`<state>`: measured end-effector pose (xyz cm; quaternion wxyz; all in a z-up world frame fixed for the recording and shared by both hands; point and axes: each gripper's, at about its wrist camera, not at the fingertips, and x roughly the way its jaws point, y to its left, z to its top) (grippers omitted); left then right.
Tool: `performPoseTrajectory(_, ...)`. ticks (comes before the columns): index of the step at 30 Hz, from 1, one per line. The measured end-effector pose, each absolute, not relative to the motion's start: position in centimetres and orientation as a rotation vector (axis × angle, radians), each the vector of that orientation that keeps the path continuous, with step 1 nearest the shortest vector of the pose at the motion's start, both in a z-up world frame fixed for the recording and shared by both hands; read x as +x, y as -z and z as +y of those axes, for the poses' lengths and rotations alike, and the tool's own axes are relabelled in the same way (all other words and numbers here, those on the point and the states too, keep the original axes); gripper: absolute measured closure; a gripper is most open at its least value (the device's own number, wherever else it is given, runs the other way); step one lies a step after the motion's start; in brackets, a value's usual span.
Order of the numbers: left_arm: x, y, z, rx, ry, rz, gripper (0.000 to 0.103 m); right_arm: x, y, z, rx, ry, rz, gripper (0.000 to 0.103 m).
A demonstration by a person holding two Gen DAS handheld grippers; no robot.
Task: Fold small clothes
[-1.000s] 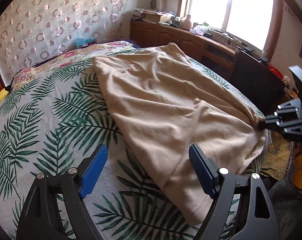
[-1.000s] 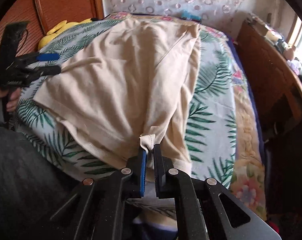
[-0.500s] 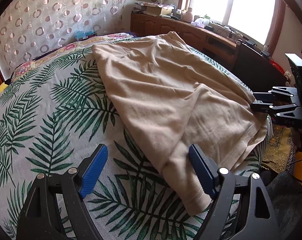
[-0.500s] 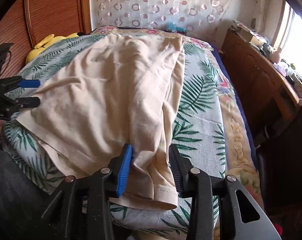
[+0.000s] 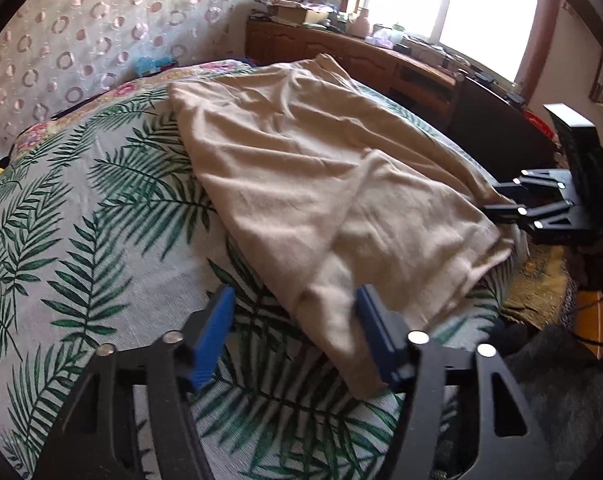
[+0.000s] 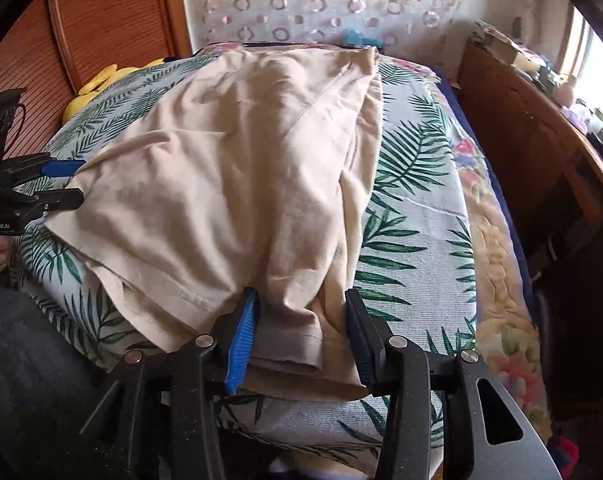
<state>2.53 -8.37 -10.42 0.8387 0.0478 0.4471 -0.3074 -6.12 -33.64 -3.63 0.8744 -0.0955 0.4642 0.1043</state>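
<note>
A beige garment (image 5: 301, 176) lies spread on the palm-leaf bedspread (image 5: 81, 240); it also shows in the right wrist view (image 6: 237, 168). My left gripper (image 5: 291, 326) is open, its blue pads on either side of the garment's near corner. My right gripper (image 6: 299, 332) is open, its pads straddling a bunched hem corner at the bed's near edge. The right gripper also shows at the right of the left wrist view (image 5: 501, 200), and the left gripper at the left of the right wrist view (image 6: 67, 184), both at the garment's edge.
A wooden sideboard (image 5: 361, 56) with clutter runs under the window on the bed's far side. A wooden headboard (image 6: 101, 20) and a yellow pillow (image 6: 97, 84) lie beyond the bed. A patterned curtain wall (image 6: 321, 0) stands behind. A dark chair (image 5: 497, 132) is by the bed.
My right gripper let go of the garment corner and opened, now straddling the bunched hem. My left gripper narrowed and moved in around the garment's near corner. The cloth has slackened and wrinkled.
</note>
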Motion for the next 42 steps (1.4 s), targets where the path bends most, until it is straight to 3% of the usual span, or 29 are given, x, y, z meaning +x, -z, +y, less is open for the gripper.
performPoseTrajectory(11,2.0,10.6,-7.7,0.085,0.665,0.959,0.054,-6.0,3.6,-33.9,-0.171,-0.221,0.985,0.057)
performPoseTrajectory(14,1.7,10.6,-7.5,0.085,0.684,0.961,0.061,-6.2,3.5,-33.4,-0.186,-0.246,0.980,0.070)
performPoseTrajectory(15,1.6,10.6,-7.5,0.082,0.696,0.964,0.066,-6.3,3.5,-33.4,-0.180,-0.262,0.981,0.087)
performPoseTrajectory(16,1.6,10.6,-7.5,0.078,0.706,0.966,0.068,-6.3,3.5,-33.4,-0.172,-0.274,0.983,0.091)
performPoseTrajectory(21,1.7,10.5,-8.0,0.068,0.780,0.980,0.097,-6.4,3.3,-33.4,-0.132,-0.325,0.962,0.097)
performPoseTrajectory(32,5.8,3.0,-7.0,-0.011,0.741,0.770,0.100,-5.8,-2.3,-33.9,-0.127,-0.336,0.736,0.097)
performPoseTrajectory(42,14.7,1.1,-7.2,-0.046,0.687,0.727,0.100,0.7,-6.2,-34.6,-0.086,-0.270,0.587,0.097)
